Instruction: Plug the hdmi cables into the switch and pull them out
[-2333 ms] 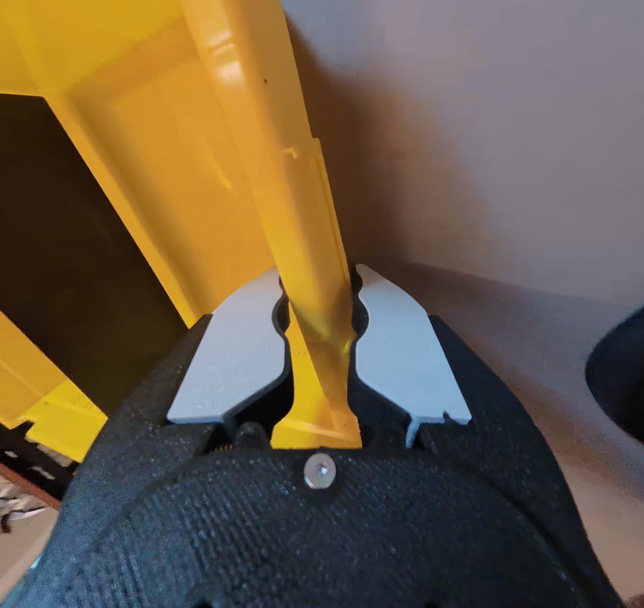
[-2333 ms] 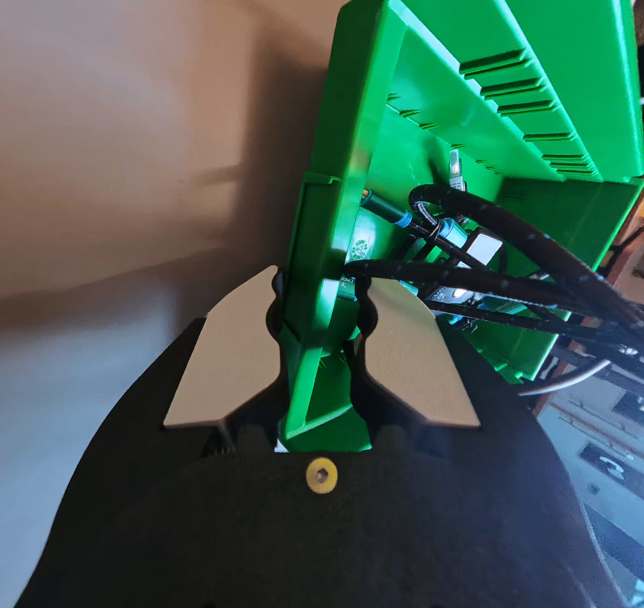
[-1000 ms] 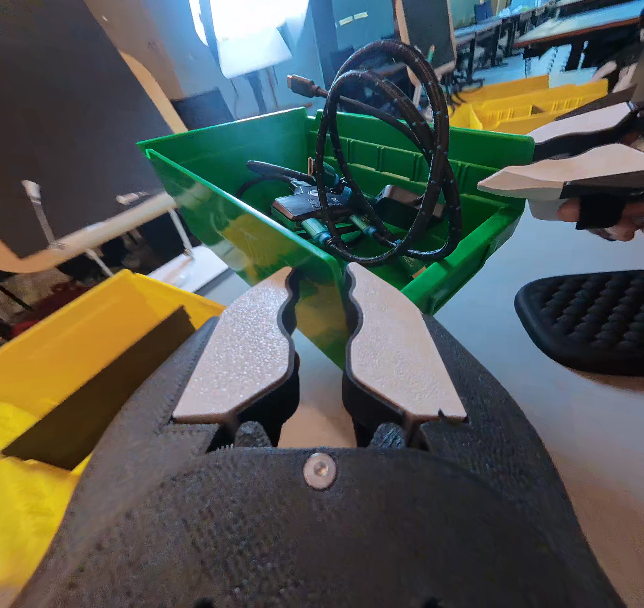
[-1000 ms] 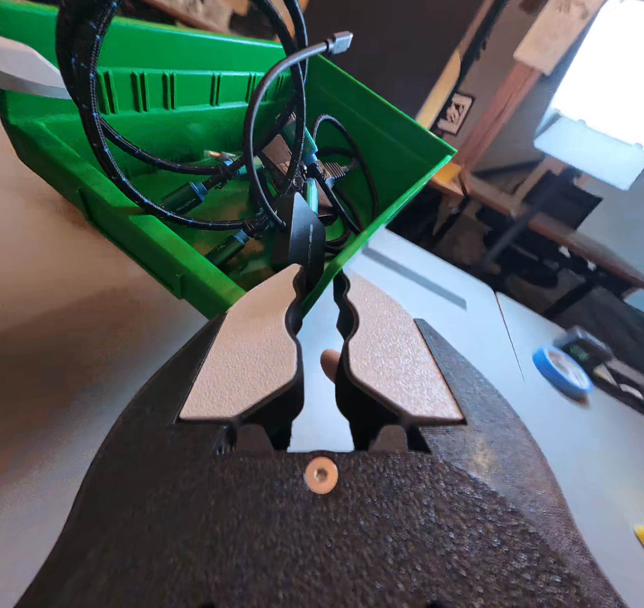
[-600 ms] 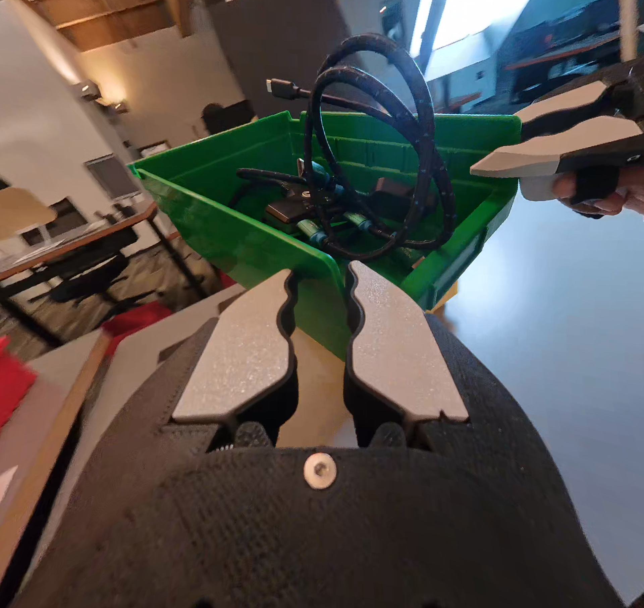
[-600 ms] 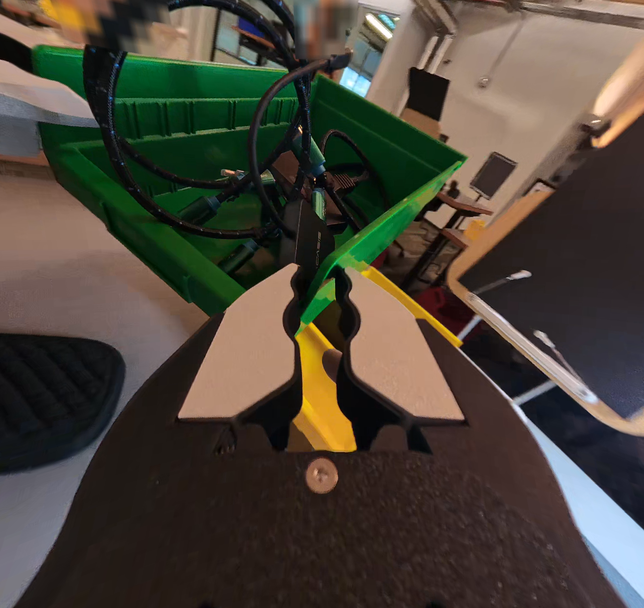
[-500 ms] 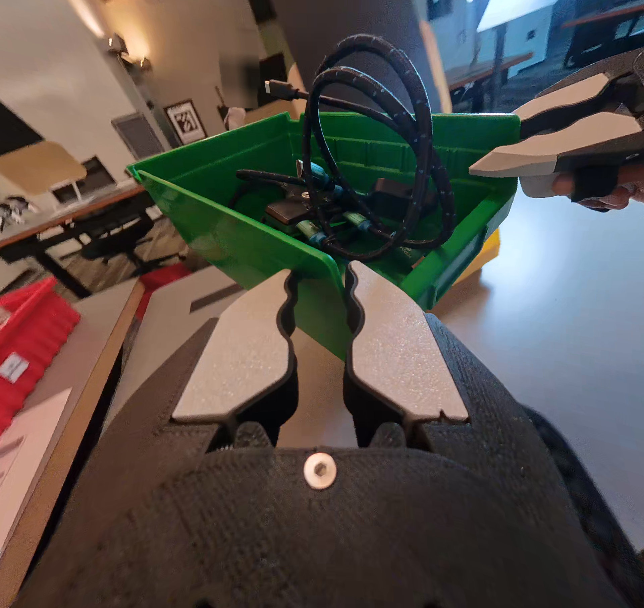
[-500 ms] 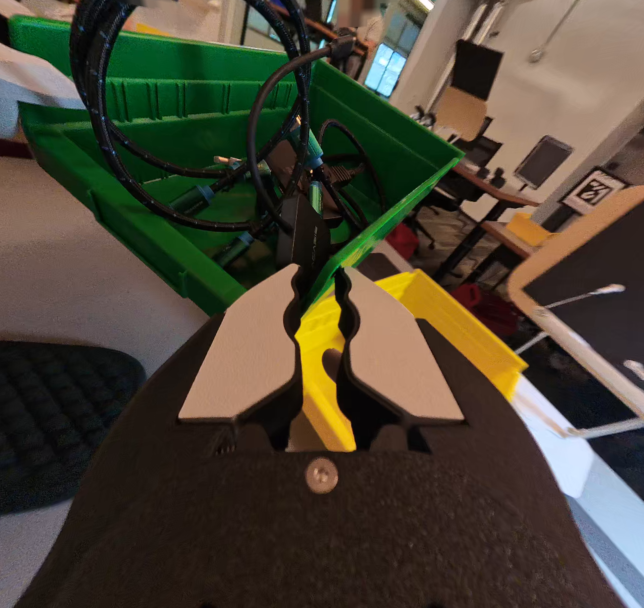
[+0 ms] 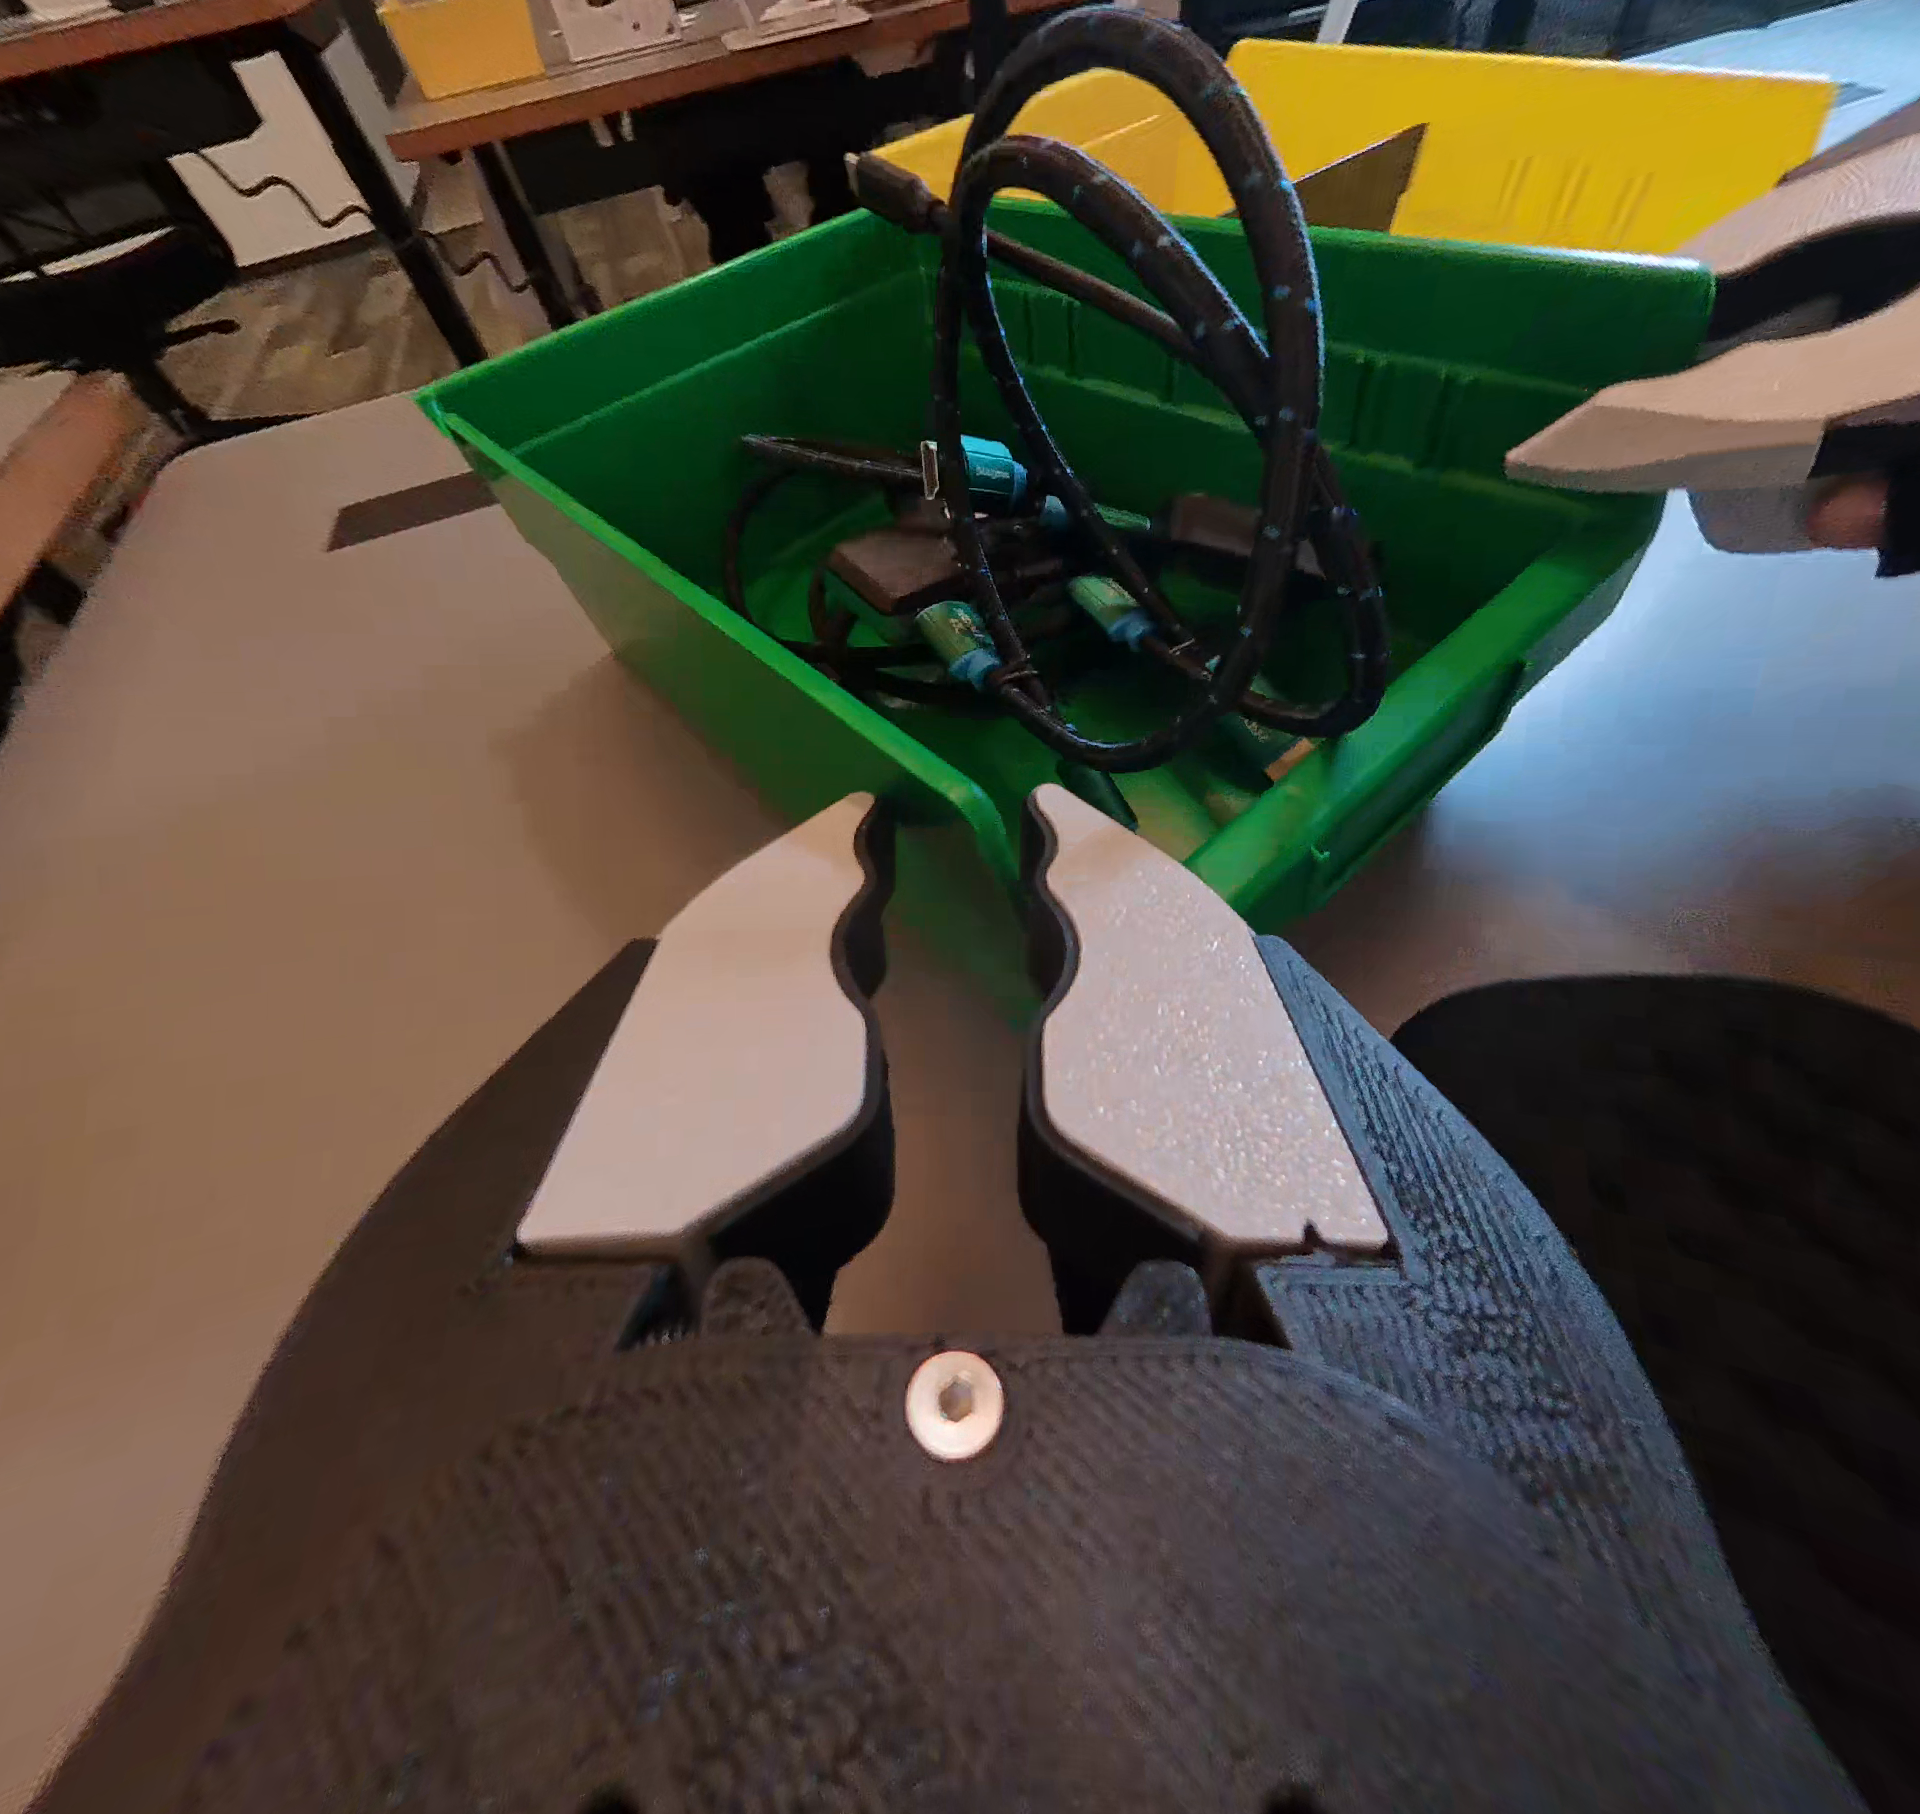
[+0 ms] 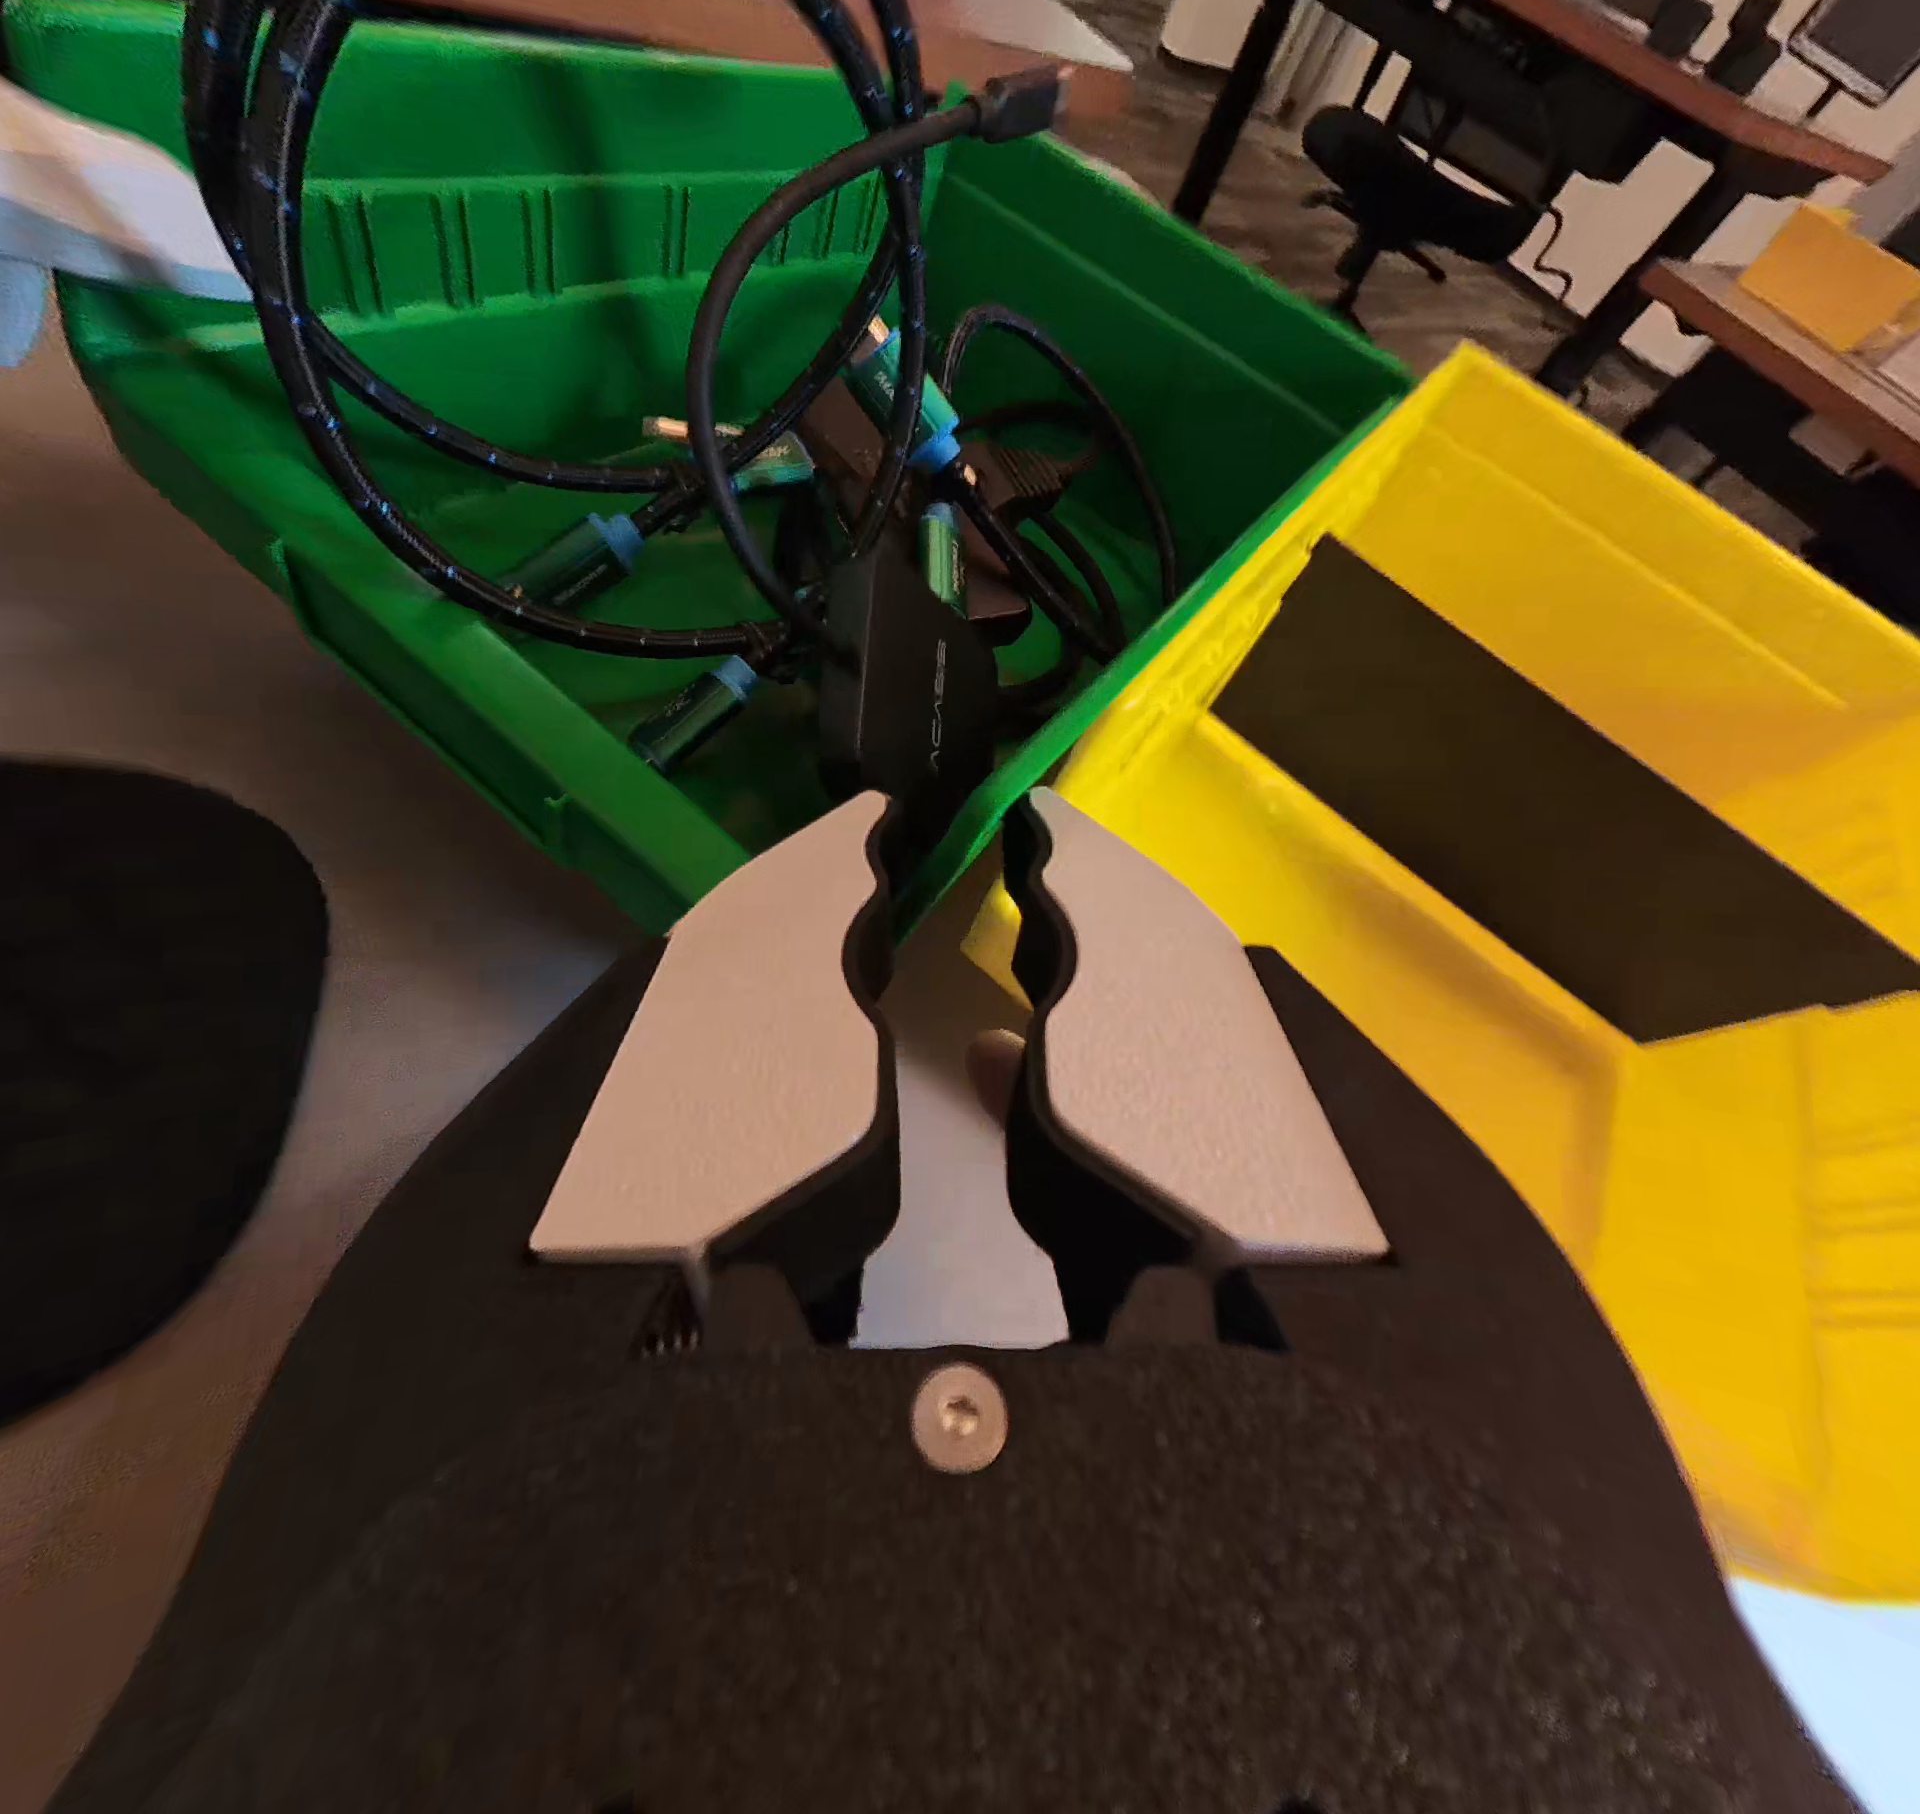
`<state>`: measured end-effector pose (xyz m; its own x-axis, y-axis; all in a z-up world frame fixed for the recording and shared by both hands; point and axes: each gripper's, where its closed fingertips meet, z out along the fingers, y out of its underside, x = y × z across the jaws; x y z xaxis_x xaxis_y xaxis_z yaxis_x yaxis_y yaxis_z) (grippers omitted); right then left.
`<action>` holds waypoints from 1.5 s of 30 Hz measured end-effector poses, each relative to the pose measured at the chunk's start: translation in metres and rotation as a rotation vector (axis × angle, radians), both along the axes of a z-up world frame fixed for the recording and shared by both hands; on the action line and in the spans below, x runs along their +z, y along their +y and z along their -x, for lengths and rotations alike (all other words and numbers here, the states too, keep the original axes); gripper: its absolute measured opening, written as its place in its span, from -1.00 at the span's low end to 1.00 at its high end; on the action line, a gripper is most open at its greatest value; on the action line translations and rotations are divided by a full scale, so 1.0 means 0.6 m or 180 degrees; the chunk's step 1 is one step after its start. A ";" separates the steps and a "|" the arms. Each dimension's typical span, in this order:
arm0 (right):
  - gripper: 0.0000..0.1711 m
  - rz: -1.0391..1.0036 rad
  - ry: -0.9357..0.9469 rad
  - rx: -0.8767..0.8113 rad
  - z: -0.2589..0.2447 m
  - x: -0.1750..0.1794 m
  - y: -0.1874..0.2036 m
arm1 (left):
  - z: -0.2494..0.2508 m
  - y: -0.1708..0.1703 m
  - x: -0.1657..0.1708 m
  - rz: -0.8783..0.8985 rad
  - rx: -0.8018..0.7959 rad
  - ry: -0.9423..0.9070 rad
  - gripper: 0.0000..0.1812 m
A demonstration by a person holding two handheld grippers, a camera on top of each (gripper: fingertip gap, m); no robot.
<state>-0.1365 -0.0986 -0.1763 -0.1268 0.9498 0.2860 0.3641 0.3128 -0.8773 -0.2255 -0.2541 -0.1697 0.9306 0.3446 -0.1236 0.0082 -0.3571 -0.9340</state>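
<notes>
Gripping green bin corners: both fingers | braided black hdmi cables coiled inside

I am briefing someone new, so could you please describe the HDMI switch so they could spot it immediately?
Find the green bin beside the yellow bin. In its corner nearest the right gripper, among braided cables, leans the switch: a flat black box, unlike the slim teal-ended plugs around it.

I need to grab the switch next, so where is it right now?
The black switch lies in the green bin, leaning against its near corner among the cables, just ahead of the right gripper; the yellow bin sits to the right.
</notes>
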 end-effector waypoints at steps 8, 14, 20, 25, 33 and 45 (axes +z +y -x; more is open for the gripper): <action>-0.53 -0.0276 -0.0317 0.0333 -0.109 -0.006 0.033 | -0.014 0.067 0.038 0.0072 -0.0270 0.0320 -0.55; -0.35 -0.0515 -0.0784 0.0506 -0.181 0.024 0.149 | -0.140 0.102 0.059 0.0673 -0.1330 0.0909 -0.49; -0.25 -0.1228 -0.1791 0.0286 -0.147 -0.058 0.254 | -0.240 0.190 0.035 0.1528 -0.1817 0.2160 -0.48; -0.66 -0.1302 -0.2032 0.0263 -0.141 -0.099 0.254 | -0.321 0.212 0.059 0.1520 -0.2343 0.2472 -0.47; -0.63 -0.1070 -0.1999 0.0094 -0.306 -0.093 0.245 | -0.274 0.195 -0.054 0.2394 -0.2191 0.2462 -0.41; -0.61 -0.1579 -0.2120 -0.0329 -0.464 -0.087 0.348 | -0.185 0.253 -0.128 0.2670 -0.1763 0.2178 -0.64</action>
<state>0.1416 0.1101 -0.2288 -0.3364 0.7495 0.5702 0.8057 0.5425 -0.2378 -0.1145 -0.1025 -0.2464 0.5815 -0.5016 -0.6405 -0.7412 -0.6513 -0.1628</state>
